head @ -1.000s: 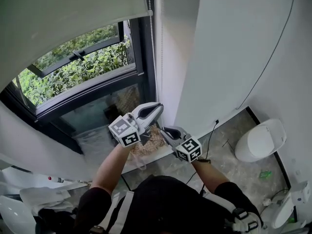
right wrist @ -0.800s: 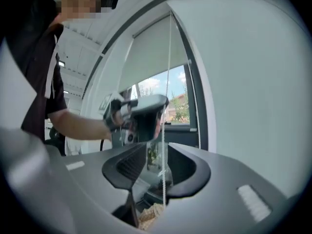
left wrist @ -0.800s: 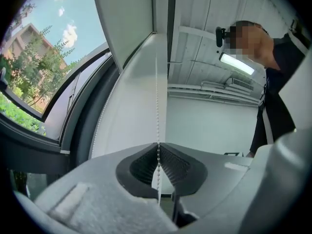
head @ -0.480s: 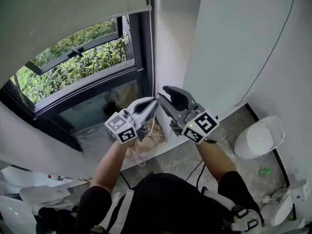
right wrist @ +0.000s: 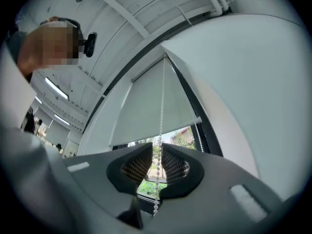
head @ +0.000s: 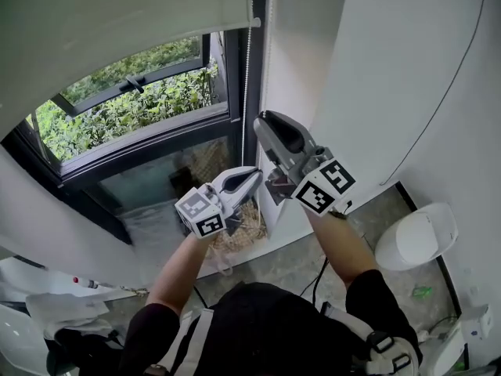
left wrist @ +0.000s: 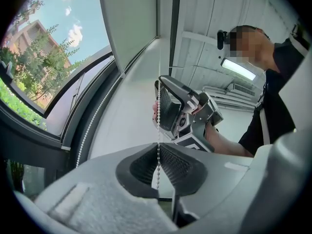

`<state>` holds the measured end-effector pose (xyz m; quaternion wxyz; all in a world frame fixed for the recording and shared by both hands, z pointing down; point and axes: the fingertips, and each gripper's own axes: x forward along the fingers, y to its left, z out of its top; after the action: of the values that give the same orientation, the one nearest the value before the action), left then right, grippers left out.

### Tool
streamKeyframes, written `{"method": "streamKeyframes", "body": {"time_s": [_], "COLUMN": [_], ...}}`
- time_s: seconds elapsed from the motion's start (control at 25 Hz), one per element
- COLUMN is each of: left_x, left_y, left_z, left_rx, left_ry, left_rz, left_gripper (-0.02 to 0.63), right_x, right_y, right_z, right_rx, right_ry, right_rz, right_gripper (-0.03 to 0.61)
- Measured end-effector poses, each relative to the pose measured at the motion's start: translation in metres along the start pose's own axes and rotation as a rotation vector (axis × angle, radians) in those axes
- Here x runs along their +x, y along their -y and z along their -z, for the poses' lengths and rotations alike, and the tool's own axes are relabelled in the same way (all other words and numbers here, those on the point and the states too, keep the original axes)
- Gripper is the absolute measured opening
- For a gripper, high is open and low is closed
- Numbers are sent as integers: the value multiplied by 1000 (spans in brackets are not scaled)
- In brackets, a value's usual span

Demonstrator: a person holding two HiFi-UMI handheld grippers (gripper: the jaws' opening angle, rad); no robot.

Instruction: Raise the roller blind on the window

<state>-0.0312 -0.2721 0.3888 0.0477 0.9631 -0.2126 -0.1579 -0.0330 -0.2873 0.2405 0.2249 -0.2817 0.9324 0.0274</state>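
A: Right gripper (right wrist: 156, 151), state?

B: Jaws have just been closing, and a narrow gap is left. The bead chain (right wrist: 161, 116) hangs in that gap with neither pad pressing on it.

A: Chain path?

B: It drops from the top of the roller blind (right wrist: 141, 111) straight down between the jaws.

A: Blind position?

B: Partly lowered. The window (right wrist: 181, 137) strip beneath shows greenery and a building. White wall (right wrist: 253, 91) on the right.

Blind (head: 117, 22) pale grey; chain (head: 248, 77) white, beaded; frame (head: 235, 84) black; leaves (head: 133, 104) green; cubes (head: 202, 212) (head: 325, 186) white with black squares.
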Motion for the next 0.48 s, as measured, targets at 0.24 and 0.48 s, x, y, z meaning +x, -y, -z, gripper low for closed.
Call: {"method": "streamKeyframes", "body": {"time_s": [0.24, 0.48], "left_x": [-3, -3], "left_y": [-1, -7], "left_z": [-1, 17], "left_rx": [-2, -4], "left_ry": [1, -33], "left_rz": [-5, -1], "left_gripper": [15, 15], "right_x": [3, -17], "right_y": [0, 5], "right_z": [0, 8], "right_rx": [13, -44], "right_ry": [-10, 10], "right_rz": [-21, -5], "right_gripper": [15, 14]}}
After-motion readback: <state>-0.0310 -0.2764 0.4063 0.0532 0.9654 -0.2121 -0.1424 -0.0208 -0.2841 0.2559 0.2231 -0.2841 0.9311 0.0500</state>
